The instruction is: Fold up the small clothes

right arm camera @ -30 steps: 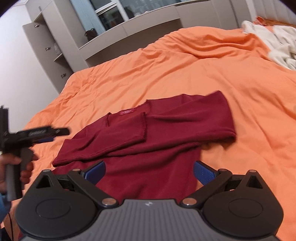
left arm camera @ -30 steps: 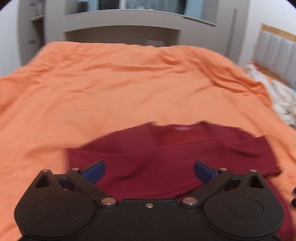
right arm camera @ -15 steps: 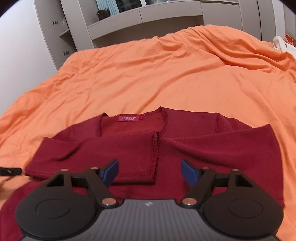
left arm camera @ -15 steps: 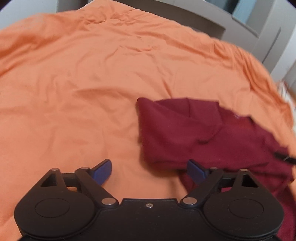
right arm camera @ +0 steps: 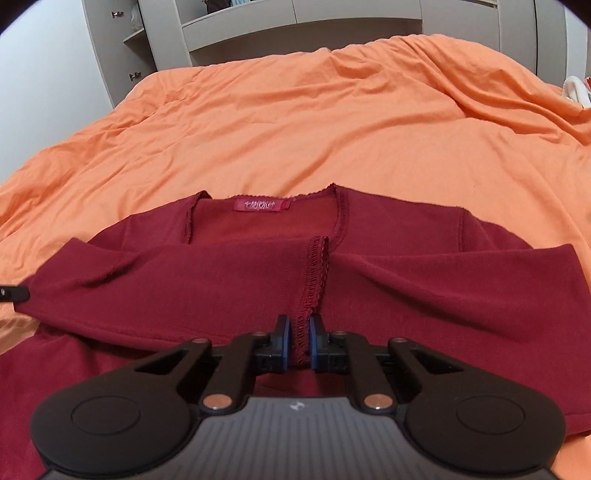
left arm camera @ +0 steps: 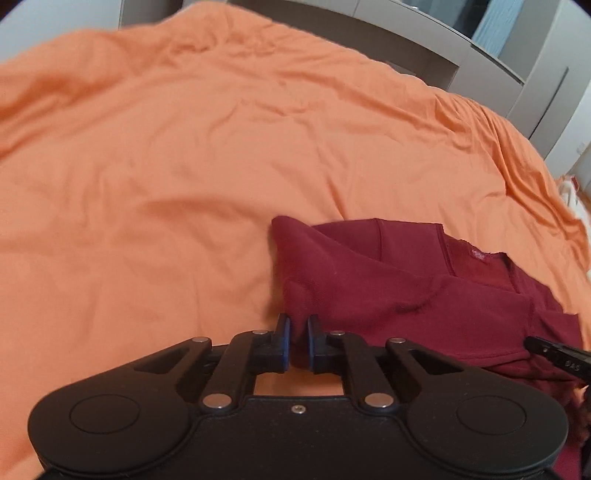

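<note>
A dark red long-sleeved top (right arm camera: 258,280) lies on the orange bedcover (right arm camera: 332,122), neckline and pink label (right arm camera: 260,204) at the far side, both sleeves folded across the front. My right gripper (right arm camera: 298,341) is shut on the lace-trimmed cuff of the left sleeve (right arm camera: 317,280) at the middle of the top. In the left wrist view my left gripper (left arm camera: 298,343) is shut on the folded left edge of the top (left arm camera: 388,291). The tip of the right gripper (left arm camera: 561,360) shows at that view's right edge.
Orange bedcover (left arm camera: 166,184) spreads wide to the left and far side. Grey shelving and cupboards (right arm camera: 258,33) stand beyond the bed. A pale heap of laundry (right arm camera: 578,90) lies at the bed's far right.
Both grippers have moved down onto the top and closed: the left on its folded left edge, the right on the sleeve cuff. Both were open half a second ago.
</note>
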`<state>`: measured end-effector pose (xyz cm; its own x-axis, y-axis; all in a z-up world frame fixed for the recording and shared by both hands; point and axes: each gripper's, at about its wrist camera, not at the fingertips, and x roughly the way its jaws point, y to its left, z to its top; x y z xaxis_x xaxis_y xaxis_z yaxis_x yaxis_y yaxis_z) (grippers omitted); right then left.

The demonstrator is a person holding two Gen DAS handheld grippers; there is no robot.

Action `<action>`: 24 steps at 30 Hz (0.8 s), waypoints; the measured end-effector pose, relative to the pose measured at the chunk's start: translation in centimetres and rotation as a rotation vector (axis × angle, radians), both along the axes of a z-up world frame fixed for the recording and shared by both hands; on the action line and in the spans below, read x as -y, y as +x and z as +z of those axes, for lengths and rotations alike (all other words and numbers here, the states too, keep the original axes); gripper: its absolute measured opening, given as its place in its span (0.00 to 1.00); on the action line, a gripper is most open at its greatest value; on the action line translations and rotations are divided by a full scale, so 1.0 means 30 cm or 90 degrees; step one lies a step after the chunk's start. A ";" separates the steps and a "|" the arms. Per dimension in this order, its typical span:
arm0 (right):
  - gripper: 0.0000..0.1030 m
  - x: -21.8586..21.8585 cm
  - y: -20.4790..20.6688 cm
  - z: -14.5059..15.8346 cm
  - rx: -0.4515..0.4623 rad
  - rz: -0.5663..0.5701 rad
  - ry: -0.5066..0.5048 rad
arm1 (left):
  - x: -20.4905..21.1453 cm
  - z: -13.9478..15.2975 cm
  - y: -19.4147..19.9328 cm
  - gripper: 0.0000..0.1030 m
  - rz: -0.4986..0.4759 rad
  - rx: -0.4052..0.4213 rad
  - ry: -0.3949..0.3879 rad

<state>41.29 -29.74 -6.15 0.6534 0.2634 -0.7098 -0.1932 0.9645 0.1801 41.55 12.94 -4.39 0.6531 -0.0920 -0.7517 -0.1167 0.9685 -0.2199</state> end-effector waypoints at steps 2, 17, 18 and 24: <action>0.12 -0.008 -0.003 -0.009 0.000 -0.001 -0.013 | 0.020 -0.020 0.017 0.09 -0.005 -0.024 0.026; 0.98 0.068 -0.393 0.243 0.075 0.069 -0.041 | 0.121 0.145 -0.241 0.94 -0.058 0.048 0.067; 1.00 0.074 -0.442 0.263 0.082 0.076 -0.046 | 0.136 0.158 -0.279 0.96 -0.065 0.056 0.070; 1.00 0.082 -0.792 0.327 0.154 0.158 -0.089 | 0.246 0.203 -0.536 0.99 -0.112 0.105 0.117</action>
<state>17.52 -32.19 3.65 0.7348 0.3463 -0.5832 -0.4447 0.8952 -0.0286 25.48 5.55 1.69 0.7534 -0.0868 -0.6518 0.0797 0.9960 -0.0405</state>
